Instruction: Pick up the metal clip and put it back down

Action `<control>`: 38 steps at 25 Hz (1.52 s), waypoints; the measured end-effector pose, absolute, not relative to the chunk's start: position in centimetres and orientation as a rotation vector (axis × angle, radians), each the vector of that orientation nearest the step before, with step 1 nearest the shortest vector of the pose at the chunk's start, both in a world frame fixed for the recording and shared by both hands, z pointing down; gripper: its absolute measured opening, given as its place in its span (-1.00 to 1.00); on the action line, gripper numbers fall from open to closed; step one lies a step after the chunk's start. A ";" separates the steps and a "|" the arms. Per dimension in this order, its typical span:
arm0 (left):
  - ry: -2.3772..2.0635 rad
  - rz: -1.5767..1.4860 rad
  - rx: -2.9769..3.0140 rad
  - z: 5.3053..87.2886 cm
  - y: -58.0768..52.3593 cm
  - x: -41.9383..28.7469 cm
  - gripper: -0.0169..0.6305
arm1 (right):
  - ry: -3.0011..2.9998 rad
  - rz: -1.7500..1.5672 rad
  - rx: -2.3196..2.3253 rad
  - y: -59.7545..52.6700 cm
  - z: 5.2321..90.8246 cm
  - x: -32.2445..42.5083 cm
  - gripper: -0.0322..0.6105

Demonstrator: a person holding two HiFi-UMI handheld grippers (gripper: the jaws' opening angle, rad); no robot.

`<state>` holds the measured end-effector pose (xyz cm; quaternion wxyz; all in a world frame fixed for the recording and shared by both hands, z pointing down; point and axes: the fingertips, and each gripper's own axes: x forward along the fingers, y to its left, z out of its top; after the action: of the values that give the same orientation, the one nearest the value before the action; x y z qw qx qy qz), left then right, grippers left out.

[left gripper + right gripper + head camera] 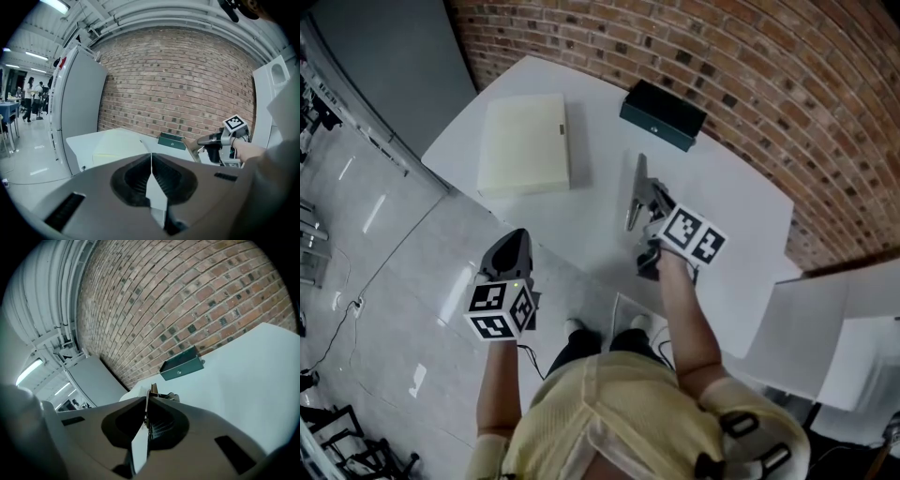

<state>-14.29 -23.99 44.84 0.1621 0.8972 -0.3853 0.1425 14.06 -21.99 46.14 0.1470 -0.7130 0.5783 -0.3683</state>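
Observation:
The metal clip [636,192] is a long thin grey piece held over the middle of the white table [741,187]. My right gripper [652,202] is shut on it, and the clip's edge [152,391] pokes out between the closed jaws [148,408]. The left gripper view shows the clip [191,146] sticking out in front of the right gripper [206,139]. My left gripper [516,239] hangs beyond the table's front-left edge, over the floor. Its jaws [151,161] are shut with nothing between them.
A flat cream box [525,142] lies at the table's back left. A dark green box [664,114] stands at the back by the brick wall [750,56]. A grey cabinet [77,108] stands left of the table, and white panels [825,328] stand to the right.

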 end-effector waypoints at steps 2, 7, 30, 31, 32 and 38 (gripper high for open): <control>-1.116 0.402 2.550 44.9 -24.3 -15.3 -0.92 | 1.697 -1.073 -2.034 -23.0 46.3 12.5 -0.86; -1.180 0.385 2.516 45.2 -25.0 -18.8 -0.92 | 1.773 -1.096 -1.995 -25.3 46.4 8.5 -0.86; -1.524 0.367 2.318 44.5 -29.1 -28.5 -0.92 | 2.119 -1.237 -1.712 -38.9 46.9 -4.3 -0.86; -1.531 0.366 2.314 44.5 -29.3 -28.6 -0.92 | 2.129 -1.242 -1.705 -39.5 47.1 -4.6 -0.86; -1.540 0.370 2.310 44.5 -29.4 -28.7 -0.92 | 2.136 -1.248 -1.697 -40.1 47.3 -4.9 -0.86; -1.597 0.379 2.260 45.6 -30.3 -29.5 -0.92 | 2.157 -1.296 -1.630 -43.2 48.4 -6.6 -0.86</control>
<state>-29.46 -30.27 45.59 0.1734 0.7969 -0.5630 0.1338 -6.60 -43.18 48.43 0.0716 -0.5423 0.7176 -0.4311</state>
